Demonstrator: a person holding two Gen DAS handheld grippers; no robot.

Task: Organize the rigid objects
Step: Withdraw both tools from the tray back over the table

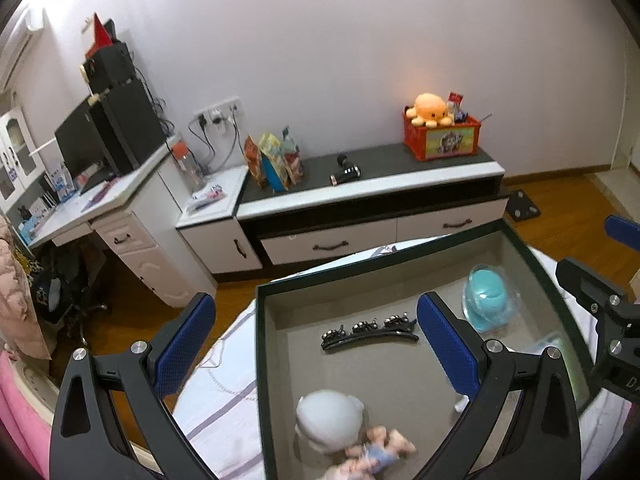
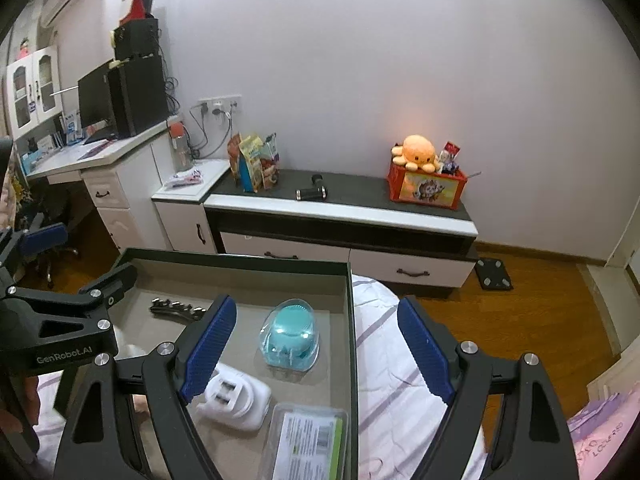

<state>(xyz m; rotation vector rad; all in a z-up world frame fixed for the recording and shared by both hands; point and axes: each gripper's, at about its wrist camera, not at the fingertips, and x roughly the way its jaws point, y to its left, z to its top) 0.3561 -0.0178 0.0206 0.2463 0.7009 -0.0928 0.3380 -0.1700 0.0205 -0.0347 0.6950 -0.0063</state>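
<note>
A dark-rimmed shallow box (image 1: 258, 320) with a grey floor lies on a striped bedsheet. In it are a black hair clip (image 1: 368, 334), a teal item in a clear shell (image 1: 490, 300) and a small doll with a white head (image 1: 332, 420). My left gripper (image 1: 316, 344) is open and empty, straddling the box's left rim. In the right wrist view the box (image 2: 352, 320) also holds a white plug adapter (image 2: 236, 400), a clear packet with a label (image 2: 308, 440), the teal item (image 2: 290, 338) and the clip (image 2: 176, 306). My right gripper (image 2: 318, 348) is open and empty over the box's right rim.
A low white and black cabinet (image 1: 372, 200) stands by the wall with snack bags (image 1: 276, 160), a black tool and a red crate with an orange plush (image 1: 432, 110). A desk with a monitor (image 1: 100, 136) is at the left. A wooden floor lies between.
</note>
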